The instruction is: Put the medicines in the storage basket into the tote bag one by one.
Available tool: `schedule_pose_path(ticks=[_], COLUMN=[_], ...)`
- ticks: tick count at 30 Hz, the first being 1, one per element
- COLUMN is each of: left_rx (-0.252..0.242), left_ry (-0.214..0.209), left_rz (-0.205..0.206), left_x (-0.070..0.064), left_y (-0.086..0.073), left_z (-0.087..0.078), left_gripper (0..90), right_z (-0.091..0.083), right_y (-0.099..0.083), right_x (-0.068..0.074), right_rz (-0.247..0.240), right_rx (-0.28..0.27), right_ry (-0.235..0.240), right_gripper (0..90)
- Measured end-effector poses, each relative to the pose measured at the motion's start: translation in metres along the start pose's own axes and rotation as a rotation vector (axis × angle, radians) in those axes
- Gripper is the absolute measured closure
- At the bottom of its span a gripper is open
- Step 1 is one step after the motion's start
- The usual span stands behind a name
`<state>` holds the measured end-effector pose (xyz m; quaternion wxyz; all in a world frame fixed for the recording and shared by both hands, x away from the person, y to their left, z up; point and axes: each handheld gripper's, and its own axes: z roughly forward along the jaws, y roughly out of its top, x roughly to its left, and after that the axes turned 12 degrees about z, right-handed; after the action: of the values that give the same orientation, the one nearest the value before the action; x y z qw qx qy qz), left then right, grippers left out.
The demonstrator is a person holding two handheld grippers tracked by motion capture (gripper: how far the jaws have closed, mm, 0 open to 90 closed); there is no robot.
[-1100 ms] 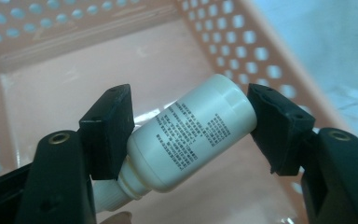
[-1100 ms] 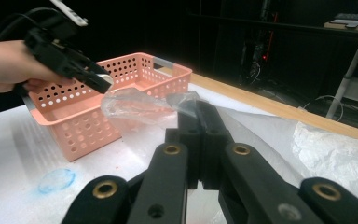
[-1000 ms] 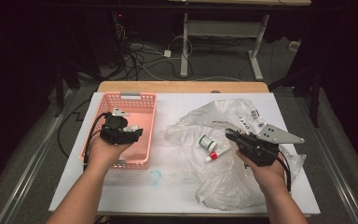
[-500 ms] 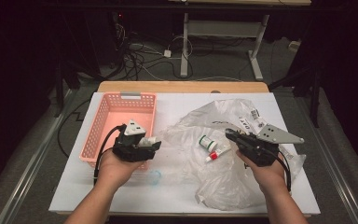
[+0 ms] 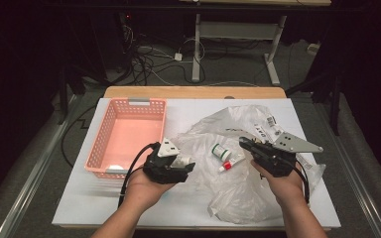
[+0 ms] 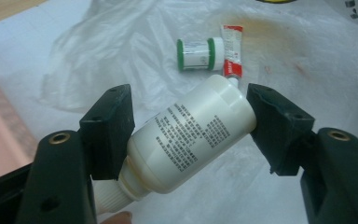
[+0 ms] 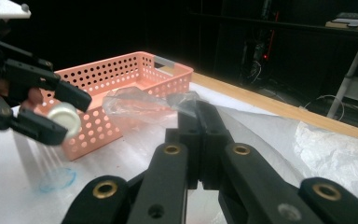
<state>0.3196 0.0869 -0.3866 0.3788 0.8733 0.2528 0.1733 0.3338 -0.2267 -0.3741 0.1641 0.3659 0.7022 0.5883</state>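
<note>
The left gripper squeezed one white bottle above the table. One green-capped jar and one red tube lay at its 12 o'clock. The right gripper pinched one plastic bag. One pink basket sat at 9 o'clock.

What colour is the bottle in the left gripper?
White bottle with dark print, clearest in the left gripper view.

In the left gripper view the white bottle's cap end is partly hidden behind the left tool's near jaw and cut off by the bottom edge, and its small print is too fine to read. In the high view the bottle is largely covered by that tool. The labels on the green-capped jar and red-and-white tube are too small to read there.
</note>
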Motion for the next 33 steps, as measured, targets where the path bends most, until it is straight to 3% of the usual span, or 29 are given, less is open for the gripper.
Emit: schedule_pose_path(ticks=[6, 13, 25, 33], left_rx=[-0.014, -0.013, -0.101, -0.088], left_ry=[-0.033, -0.08, -0.125, -0.162], left_rz=[0.021, 0.059, 0.107, 0.117], left_x=[-0.013, -0.029, -0.043, -0.05], left_y=[0.008, 0.019, 0.051, 0.052], left_z=[0.021, 0.066, 0.136, 0.158], left_gripper=[33.5, 33.5, 33.6, 33.4], right_z=[0.0, 0.0, -0.004, -0.005], right_y=[0.0, 0.001, 0.003, 0.002], right_x=[0.001, 0.003, 0.0, -0.002], right_rz=[-0.001, -0.009, -0.003, 0.004], right_rx=[0.003, 0.0, -0.011, -0.012], right_ry=[0.001, 0.001, -0.002, -0.003], right_gripper=[90.0, 90.0, 90.0, 90.0])
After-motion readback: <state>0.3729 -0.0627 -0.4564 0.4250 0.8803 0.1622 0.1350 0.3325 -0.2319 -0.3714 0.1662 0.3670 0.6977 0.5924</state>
